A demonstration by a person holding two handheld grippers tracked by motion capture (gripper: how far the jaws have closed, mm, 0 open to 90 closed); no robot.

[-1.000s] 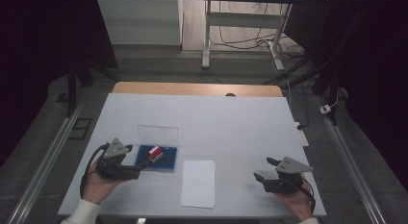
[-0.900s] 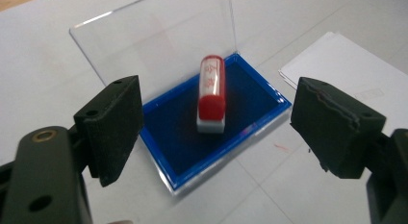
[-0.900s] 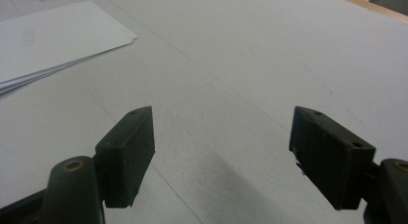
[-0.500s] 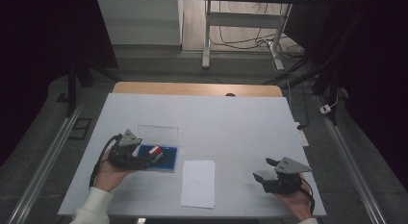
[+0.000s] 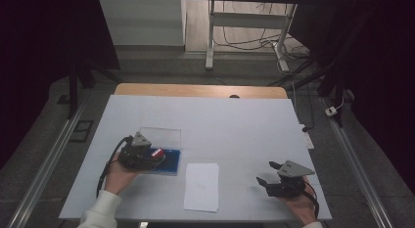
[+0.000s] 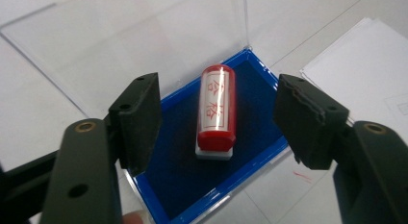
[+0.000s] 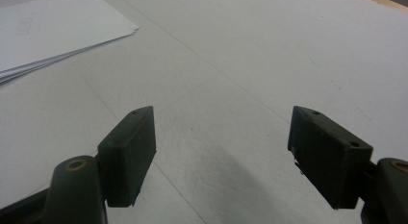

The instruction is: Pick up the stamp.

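A red cylindrical stamp (image 6: 217,108) with red characters on a clear band lies on its side in a blue-lined case (image 6: 250,75); the case's clear lid (image 6: 120,46) stands open behind it. My left gripper (image 6: 219,119) hovers over the case, open, one jaw on each side of the stamp without touching it. From above, the left gripper (image 5: 154,159) sits at the case (image 5: 172,162) with the stamp (image 5: 157,152) just ahead. My right gripper (image 5: 266,173) rests open near the table's front right; in its own view the right gripper (image 7: 221,147) has bare table between the jaws.
A small stack of white paper (image 5: 201,186) lies at the front middle of the white table (image 5: 235,125), also seen as sheets (image 7: 43,27) to the left of the right gripper. A wooden strip (image 5: 200,90) borders the far edge. Dark floor and cables lie beyond.
My left gripper has moved forward and right, from beside the case to over it, so its jaws now flank the stamp. The right gripper has stayed put.
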